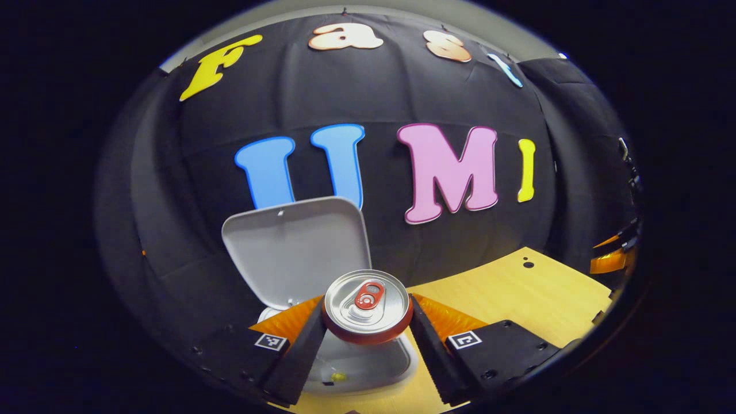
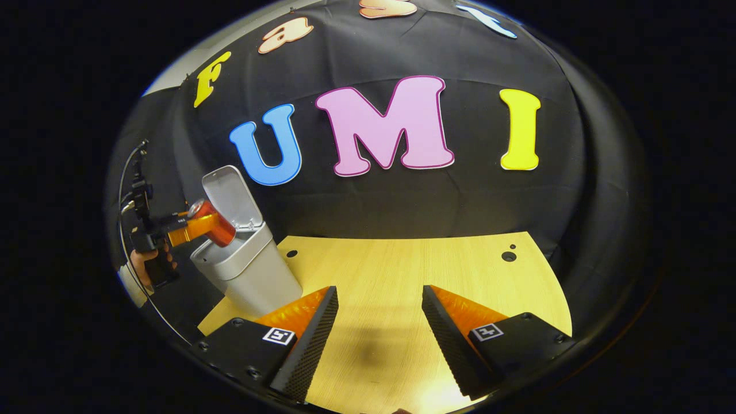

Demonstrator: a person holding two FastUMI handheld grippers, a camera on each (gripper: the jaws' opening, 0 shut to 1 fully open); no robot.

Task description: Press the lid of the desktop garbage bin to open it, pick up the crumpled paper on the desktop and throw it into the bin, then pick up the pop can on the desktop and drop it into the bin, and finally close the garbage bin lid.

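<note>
The can (image 1: 368, 306) is sitting clamped between both fingers of the left gripper (image 1: 368, 339), its silver top and red pull tab facing the camera, red side wall showing below the rim. It is hanging right above the open mouth of the bin (image 1: 368, 362), whose white lid (image 1: 299, 247) is standing upright behind it. Something small and yellowish is lying inside the bin; what it is cannot be told. In the right gripper view the same can (image 2: 214, 225) is showing tilted over the bin's (image 2: 253, 276) rim, with the left gripper (image 2: 198, 228) and a hand (image 2: 146, 264) on its handle reaching in from the far left.

The right gripper (image 2: 379, 336) is hovering wide open over the table (image 2: 402, 270), holding nothing. No writing on the can is readable. The bin is standing near the table's left corner, close to the edge, just beside a round hole (image 2: 291, 253); two more holes (image 2: 508, 256) are sitting near the far right. The wooden top between the bin and those holes is lying bare.
</note>
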